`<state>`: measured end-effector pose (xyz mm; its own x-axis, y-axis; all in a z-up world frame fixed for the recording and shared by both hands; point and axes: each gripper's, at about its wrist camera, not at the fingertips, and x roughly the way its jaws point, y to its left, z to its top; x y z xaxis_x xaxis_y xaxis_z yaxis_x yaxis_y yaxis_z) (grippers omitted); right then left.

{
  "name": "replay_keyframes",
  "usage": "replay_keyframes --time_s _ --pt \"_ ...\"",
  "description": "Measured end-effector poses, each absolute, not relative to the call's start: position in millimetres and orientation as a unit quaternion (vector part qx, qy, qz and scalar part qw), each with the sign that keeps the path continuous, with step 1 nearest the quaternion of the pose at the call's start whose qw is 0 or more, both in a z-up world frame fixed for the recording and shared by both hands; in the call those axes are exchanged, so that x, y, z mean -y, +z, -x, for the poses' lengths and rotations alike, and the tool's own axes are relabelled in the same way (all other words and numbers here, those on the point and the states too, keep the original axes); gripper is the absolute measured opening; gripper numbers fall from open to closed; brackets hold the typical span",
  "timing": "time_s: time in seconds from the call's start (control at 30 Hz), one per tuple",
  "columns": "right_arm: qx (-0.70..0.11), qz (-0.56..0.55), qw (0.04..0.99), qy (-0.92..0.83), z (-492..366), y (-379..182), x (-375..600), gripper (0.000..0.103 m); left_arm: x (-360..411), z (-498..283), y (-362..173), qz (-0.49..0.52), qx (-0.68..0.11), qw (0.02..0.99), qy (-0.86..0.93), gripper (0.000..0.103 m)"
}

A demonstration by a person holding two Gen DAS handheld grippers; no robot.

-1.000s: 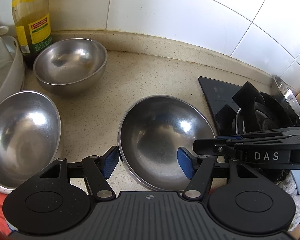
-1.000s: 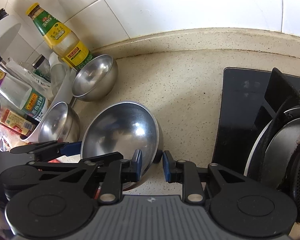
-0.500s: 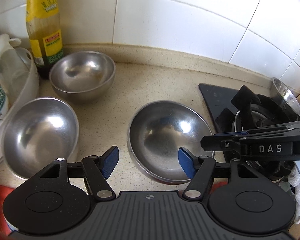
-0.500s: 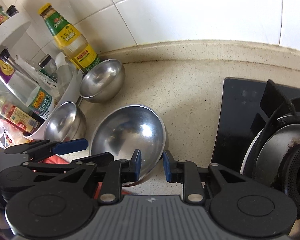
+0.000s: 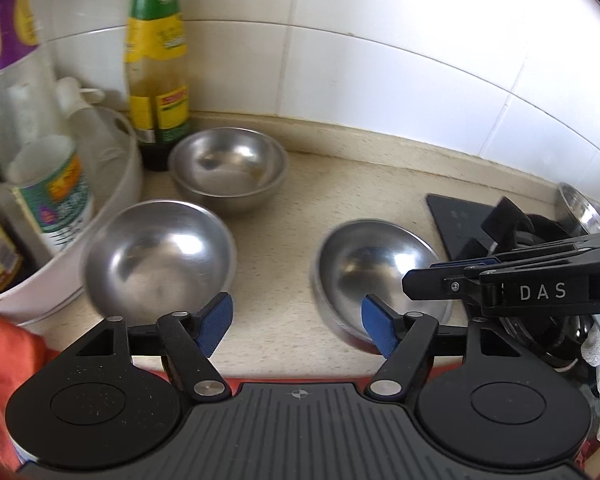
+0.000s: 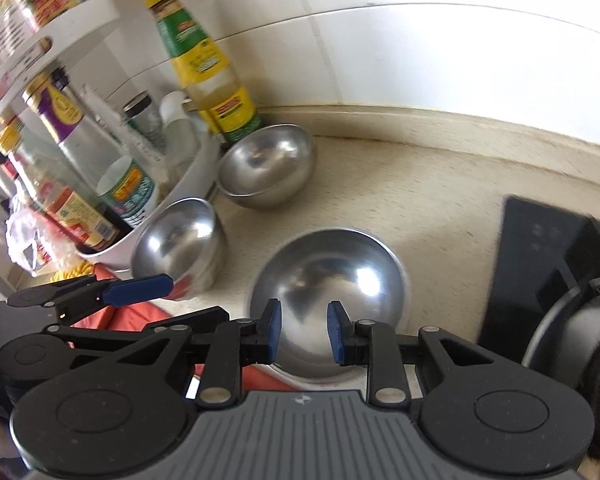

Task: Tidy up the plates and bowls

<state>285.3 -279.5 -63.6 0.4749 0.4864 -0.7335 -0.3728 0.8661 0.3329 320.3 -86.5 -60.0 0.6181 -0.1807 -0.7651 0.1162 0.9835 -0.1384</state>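
Three round steel bowls, smooth and mirror-bright, sit upright on the speckled beige stone bench. The far bowl (image 5: pixel 228 168) stands just beside a tall glass sauce bottle (image 5: pixel 158 80) with a green and yellow label, its print too blurred to read. The left bowl (image 5: pixel 158 258) sits against a white plastic caddy (image 5: pixel 112 200) that holds more bottles. The near bowl (image 5: pixel 374 272) lies well apart from the other two, beside the glossy black hob (image 5: pixel 460 220).

Above them, the left gripper (image 5: pixel 296 320) has just been opening; its blue pads stand apart with nothing between them. The right gripper (image 6: pixel 303 330) has its jaws slightly apart, near together, above the near bowl's front rim, holding nothing. Its black arm bears the white letters "DAS".
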Motion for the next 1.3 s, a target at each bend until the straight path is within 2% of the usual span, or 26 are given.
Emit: replay_keyframes --time_s 1.0,1.3 --pt "-0.461 -0.017 0.829 0.317 -349.4 -78.5 181.2 0.025 8.7 -345.0 -65.5 0.102 -0.431 0.896 0.029 0.079" --pt "-0.473 -0.026 0.820 0.320 -358.3 -89.4 169.0 0.026 -11.7 -336.6 -56.1 0.107 -0.422 0.899 0.054 0.082"
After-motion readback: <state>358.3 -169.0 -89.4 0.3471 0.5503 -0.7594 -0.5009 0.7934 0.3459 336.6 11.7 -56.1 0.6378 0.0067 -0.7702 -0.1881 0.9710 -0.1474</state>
